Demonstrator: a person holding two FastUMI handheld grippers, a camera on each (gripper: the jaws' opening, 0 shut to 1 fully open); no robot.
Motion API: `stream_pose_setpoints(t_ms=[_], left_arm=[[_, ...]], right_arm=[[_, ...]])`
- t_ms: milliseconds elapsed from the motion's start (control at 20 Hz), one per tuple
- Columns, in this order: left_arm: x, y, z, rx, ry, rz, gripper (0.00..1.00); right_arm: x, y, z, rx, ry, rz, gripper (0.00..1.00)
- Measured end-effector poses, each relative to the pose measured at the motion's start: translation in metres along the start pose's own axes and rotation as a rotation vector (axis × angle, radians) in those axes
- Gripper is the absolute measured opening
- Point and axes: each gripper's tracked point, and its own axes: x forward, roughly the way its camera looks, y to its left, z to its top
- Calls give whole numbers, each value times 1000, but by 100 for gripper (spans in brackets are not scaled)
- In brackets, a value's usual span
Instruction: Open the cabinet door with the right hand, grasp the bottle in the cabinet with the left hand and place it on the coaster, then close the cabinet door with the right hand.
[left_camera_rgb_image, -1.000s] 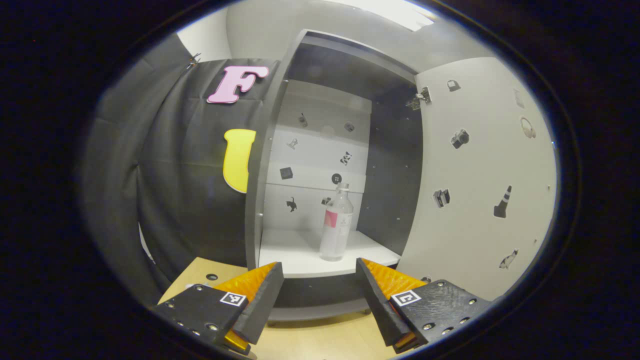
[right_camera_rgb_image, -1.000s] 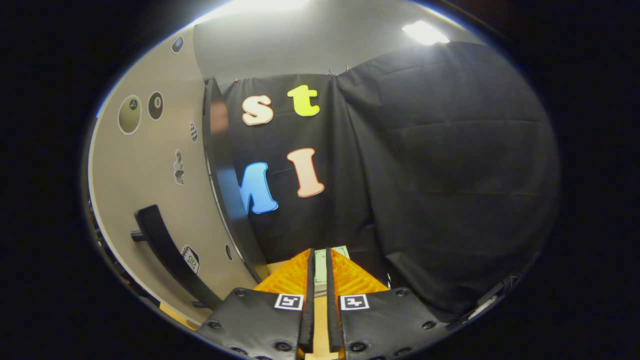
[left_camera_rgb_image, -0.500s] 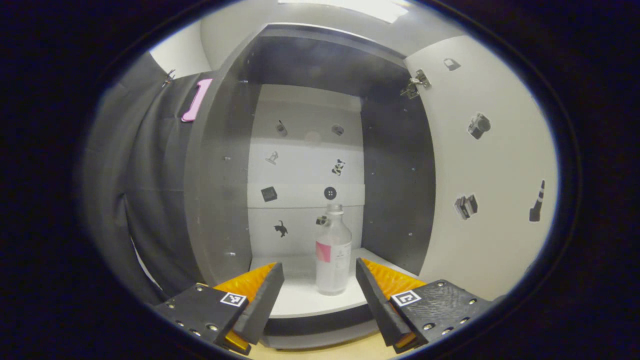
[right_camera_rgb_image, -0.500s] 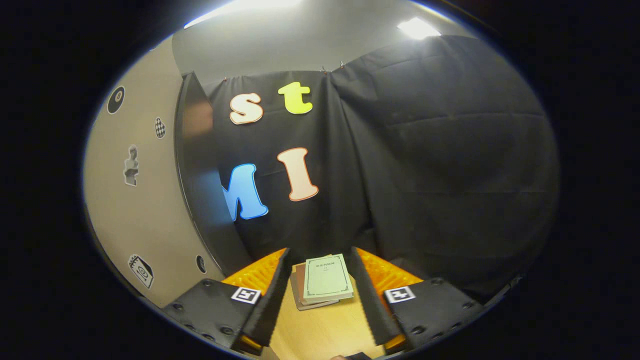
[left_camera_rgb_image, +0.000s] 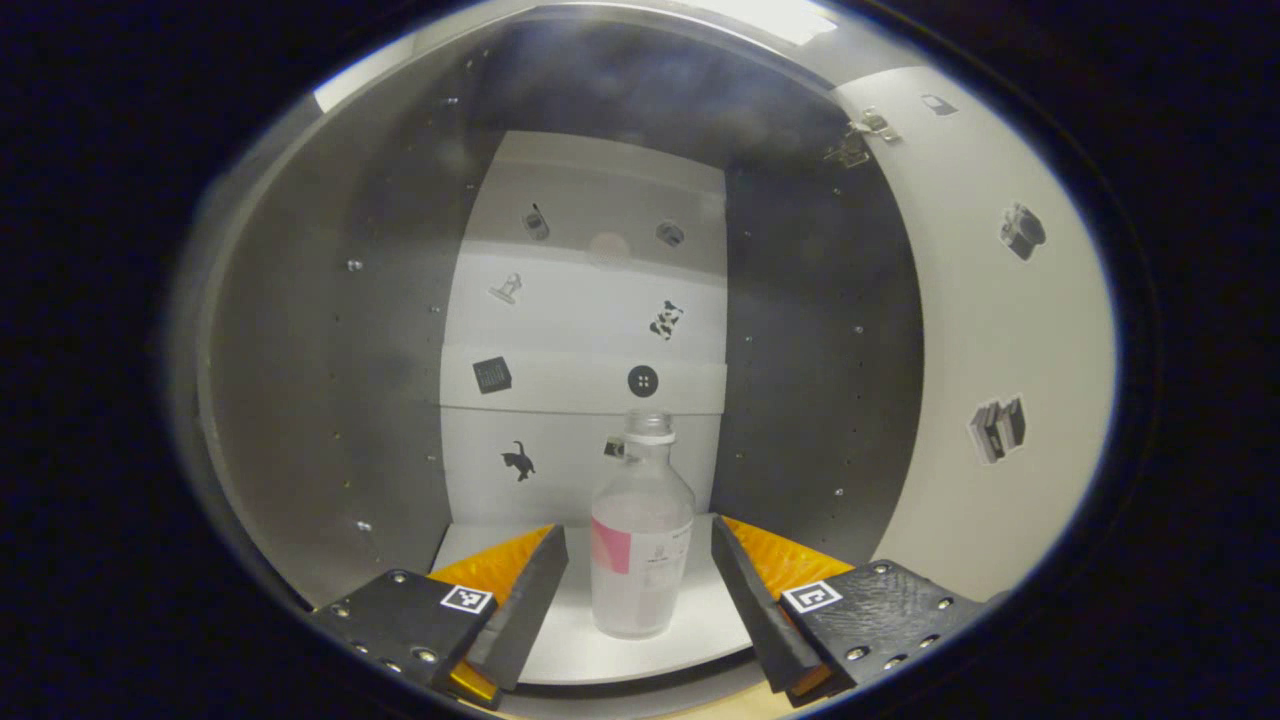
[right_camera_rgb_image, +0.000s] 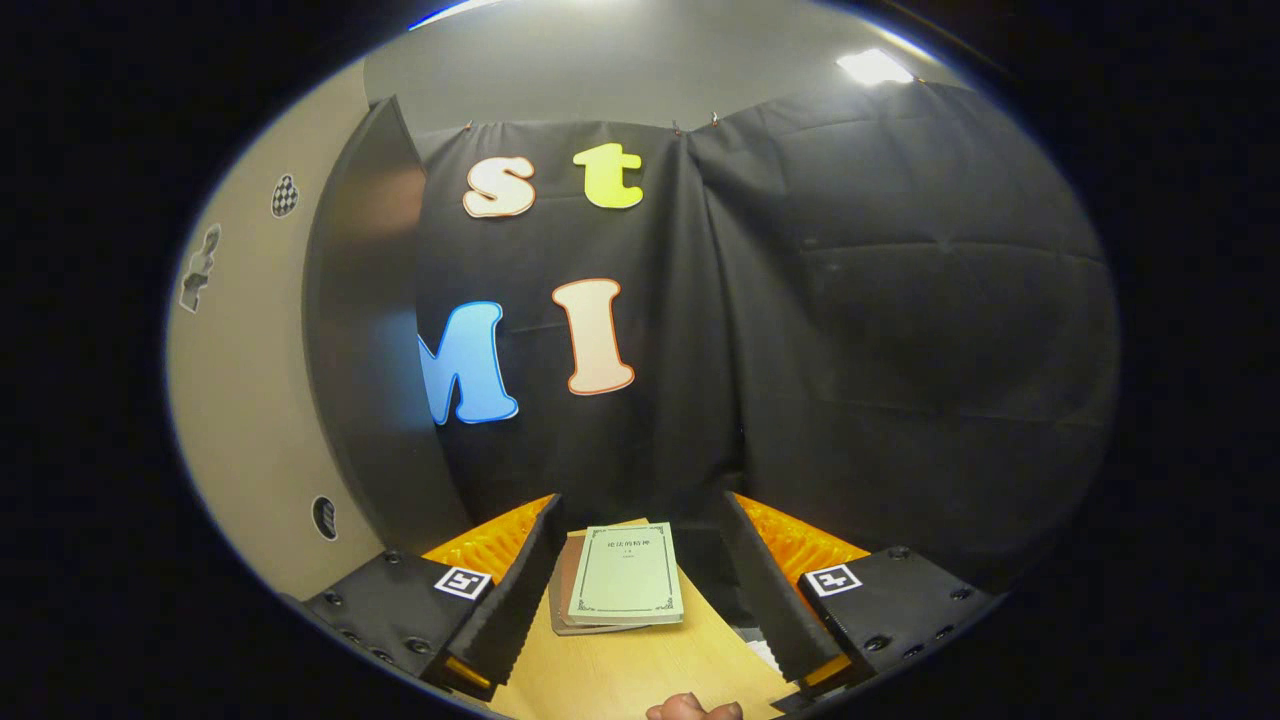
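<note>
Cabinet (left_camera_rgb_image: 330, 380) interior is spreading wide across the left gripper view, its door (left_camera_rgb_image: 1000, 330) standing swung open at the right, so the opening step looks done and the grasp is the step in hand; the bottle (left_camera_rgb_image: 641, 540), clear with a pink label, is standing upright on the white shelf (left_camera_rgb_image: 640, 650) near its front edge, well forward of the back panel; the left gripper (left_camera_rgb_image: 638, 610) is hovering at the shelf's front edge with its jaws spread wide, one finger to each side of the bottle's lower body and neither touching it. To do this well, the fingers probably want to be sliding a little deeper so the pads bracket the widest part of the body, then closing evenly so the light bottle is not tipping or skidding back; in the right gripper view the right gripper (right_camera_rgb_image: 640, 590) is hanging with jaws wide and empty above the desk (right_camera_rgb_image: 640, 680), over a stack of books (right_camera_rgb_image: 620, 590) beside the door's edge.
</note>
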Motion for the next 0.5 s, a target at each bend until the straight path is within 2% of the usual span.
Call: stream_pose_setpoints(t_ms=[400,500], left_arm=[[30,-1,-5,32,2,-2,89],[31,0,-5,29,-3,4,89]], right_arm=[[23,-5,-27,28,65,18,98],[24,-2,-33,39,73,46,98]])
